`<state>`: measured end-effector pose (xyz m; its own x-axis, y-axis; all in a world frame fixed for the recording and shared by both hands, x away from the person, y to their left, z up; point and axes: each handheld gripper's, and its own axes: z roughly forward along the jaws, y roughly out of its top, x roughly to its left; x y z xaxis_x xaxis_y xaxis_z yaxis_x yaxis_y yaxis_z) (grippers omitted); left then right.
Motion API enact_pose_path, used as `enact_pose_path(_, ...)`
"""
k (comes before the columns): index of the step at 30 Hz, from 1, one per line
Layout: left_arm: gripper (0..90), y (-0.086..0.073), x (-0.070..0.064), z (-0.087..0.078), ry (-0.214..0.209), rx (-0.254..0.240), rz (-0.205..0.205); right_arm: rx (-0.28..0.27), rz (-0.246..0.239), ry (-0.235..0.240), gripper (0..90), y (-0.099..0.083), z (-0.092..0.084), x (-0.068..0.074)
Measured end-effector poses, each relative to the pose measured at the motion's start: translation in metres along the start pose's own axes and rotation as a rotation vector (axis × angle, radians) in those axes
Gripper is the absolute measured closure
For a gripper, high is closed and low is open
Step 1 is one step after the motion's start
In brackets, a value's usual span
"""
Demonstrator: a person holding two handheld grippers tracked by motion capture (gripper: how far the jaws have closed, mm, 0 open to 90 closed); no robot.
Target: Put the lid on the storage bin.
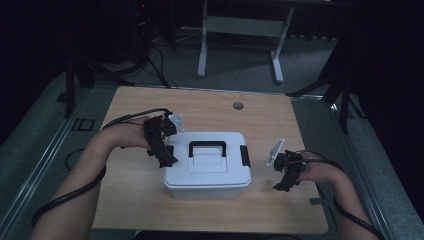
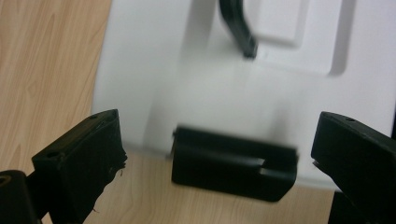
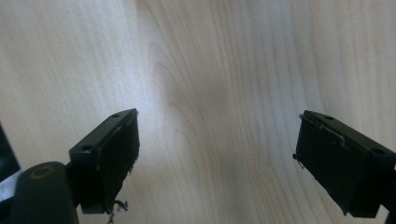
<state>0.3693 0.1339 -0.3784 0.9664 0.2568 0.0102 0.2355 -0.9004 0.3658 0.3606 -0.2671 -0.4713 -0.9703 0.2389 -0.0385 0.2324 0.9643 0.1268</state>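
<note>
White lidded box (image 1: 207, 165) sits mid-table toward the near edge, black handle (image 1: 207, 148) flat on top, left gripper (image 1: 161, 145) at its left-side black latch (image 2: 233, 163), jaws wide around it, not touching, right gripper (image 1: 287, 172) near the table's (image 1: 200, 107) right edge, jaws wide, holding nothing

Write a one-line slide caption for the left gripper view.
Open left gripper lined up on the black side latch of a white lidded box on a wooden table.

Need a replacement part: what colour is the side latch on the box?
Black, on a white box; the latch shows best in the left gripper view.
</note>
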Motion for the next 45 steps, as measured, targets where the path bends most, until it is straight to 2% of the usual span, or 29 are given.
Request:
enact_pose_path(6, 1.7, -0.023, 0.002, 0.000, 0.001, 0.000, -0.039, -0.004, 0.009, -0.011, 13.1, -0.003, 0.002, -0.001)
enact_pose_path(13, 1.7, -0.047, 0.001, -0.003, 0.003, -0.026, -0.075, -0.009, 0.033, -0.020, 12.8, -0.006, 0.003, -0.001)
enact_pose_path(19, 1.7, -0.066, -0.001, 0.001, 0.007, -0.013, -0.101, -0.013, 0.056, -0.041, 12.9, -0.010, 0.003, 0.000)
enact_pose_path(26, 1.7, -0.088, -0.004, 0.004, 0.007, -0.043, -0.144, -0.029, 0.076, -0.056, 13.0, -0.016, 0.005, 0.000)
enact_pose_path(29, 1.7, -0.096, -0.005, 0.007, 0.001, -0.040, -0.153, -0.048, 0.074, -0.069, 13.0, -0.019, 0.006, 0.000)
enact_pose_path(36, 1.7, -0.112, -0.006, 0.015, -0.001, -0.050, -0.176, -0.078, 0.107, -0.090, 13.0, -0.026, 0.005, 0.000)
enact_pose_path(42, 1.7, -0.124, -0.007, 0.022, -0.007, -0.037, -0.198, -0.092, 0.133, -0.095, 13.0, -0.030, 0.006, -0.001)
enact_pose_path(45, 1.7, -0.129, -0.008, 0.023, -0.008, -0.045, -0.207, -0.105, 0.142, -0.096, 13.0, -0.032, 0.006, -0.002)
